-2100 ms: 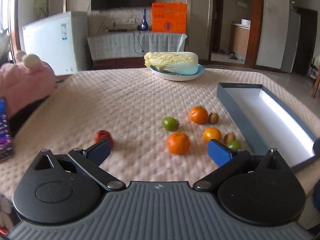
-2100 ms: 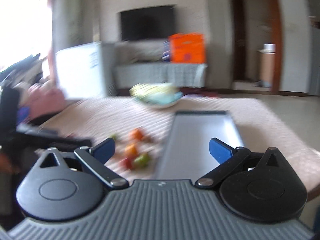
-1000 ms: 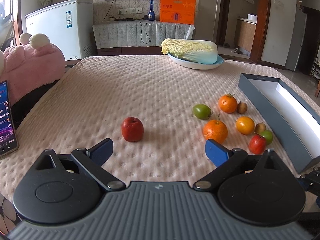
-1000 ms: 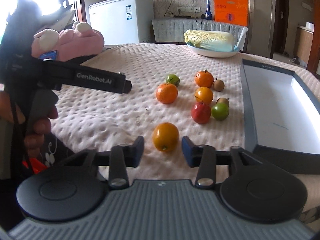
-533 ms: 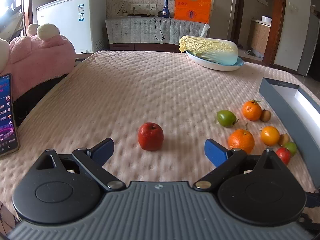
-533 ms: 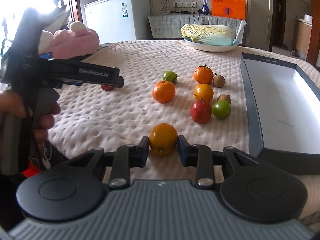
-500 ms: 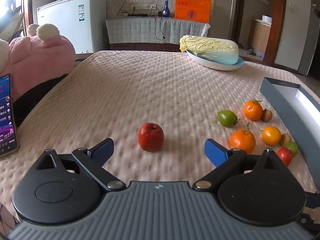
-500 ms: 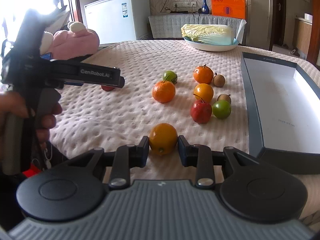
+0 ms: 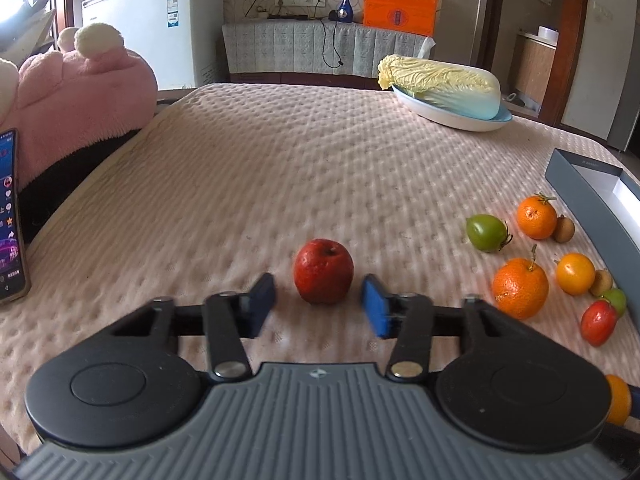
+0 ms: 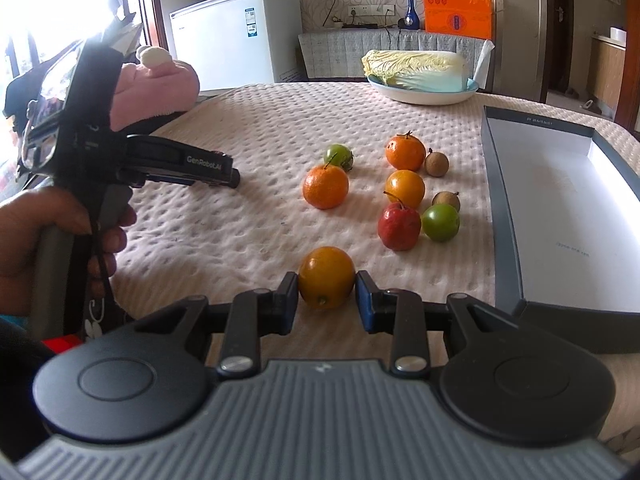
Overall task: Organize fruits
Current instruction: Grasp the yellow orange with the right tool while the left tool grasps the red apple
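My left gripper [image 9: 320, 307] stands part open around a red apple [image 9: 323, 271] on the pink quilted table; its pads sit a little off each side of the fruit. My right gripper [image 10: 326, 298] is shut on a yellow-orange fruit [image 10: 327, 277] near the table's front edge. A cluster of fruit lies ahead: an orange [image 10: 325, 186], a green fruit [image 10: 338, 155], a tangerine [image 10: 405, 152], a small red apple [image 10: 399, 225]. A grey open box [image 10: 490, 200] lies to the right. The left gripper's body shows in the right wrist view [image 10: 236, 179].
A plate [image 9: 448, 114] with a napa cabbage [image 9: 440, 80] stands at the far side. A pink plush toy [image 9: 76, 100] and a phone [image 9: 10, 216] are at the left edge. A white freezer [image 9: 152, 20] stands beyond the table.
My left gripper has moved up to the red apple and narrowed its jaws around it. My right gripper has closed on the yellow-orange fruit and keeps hold of it.
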Tool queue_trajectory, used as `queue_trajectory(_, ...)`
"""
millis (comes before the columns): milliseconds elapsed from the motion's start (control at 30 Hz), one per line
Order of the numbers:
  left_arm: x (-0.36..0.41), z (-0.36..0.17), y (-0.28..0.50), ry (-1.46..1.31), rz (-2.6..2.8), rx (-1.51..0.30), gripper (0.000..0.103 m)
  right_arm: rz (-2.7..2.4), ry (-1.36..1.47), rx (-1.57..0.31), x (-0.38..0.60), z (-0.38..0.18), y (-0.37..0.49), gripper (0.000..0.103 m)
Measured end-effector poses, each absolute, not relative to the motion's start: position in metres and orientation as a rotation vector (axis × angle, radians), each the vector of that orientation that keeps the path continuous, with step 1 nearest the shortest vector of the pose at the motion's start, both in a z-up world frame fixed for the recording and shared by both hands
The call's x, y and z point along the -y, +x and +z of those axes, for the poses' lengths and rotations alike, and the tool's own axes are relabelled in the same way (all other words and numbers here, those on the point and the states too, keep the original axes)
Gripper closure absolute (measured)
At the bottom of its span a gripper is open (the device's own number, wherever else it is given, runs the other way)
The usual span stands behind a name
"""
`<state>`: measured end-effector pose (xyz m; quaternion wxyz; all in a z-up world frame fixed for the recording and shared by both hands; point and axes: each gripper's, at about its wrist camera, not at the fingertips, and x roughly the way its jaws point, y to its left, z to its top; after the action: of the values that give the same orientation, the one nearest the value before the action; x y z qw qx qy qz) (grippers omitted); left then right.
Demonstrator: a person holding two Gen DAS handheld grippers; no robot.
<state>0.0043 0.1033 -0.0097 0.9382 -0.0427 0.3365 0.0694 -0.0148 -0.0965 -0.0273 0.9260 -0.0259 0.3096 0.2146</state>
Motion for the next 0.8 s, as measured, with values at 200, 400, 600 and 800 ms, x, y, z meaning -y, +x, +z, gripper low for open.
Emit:
queue_trajectory(200, -0.104, -0.008, 0.002, -0.086, 0.119, -0.688, 0.067, 0.440, -0.052, -0.623, 0.099, -0.026, -0.016, 0.069)
queue_trajectory(400, -0.102, 0.000, -0.005, -0.092, 0.098, -0.667, 0.067, 0.436, -0.038, -0.612, 0.102, -0.024, -0.015, 0.069)
queue_trajectory(600, -0.094, 0.011, -0.011, -0.079, 0.078, -0.652, 0.067, 0.445, -0.029, -0.601, 0.103, -0.022, -0.014, 0.069)
queue_trajectory(800, -0.083, 0.021, -0.015, -0.081, 0.058, -0.641, 0.067, 0.437, -0.013, -0.589, 0.108, -0.018, -0.014, 0.069)
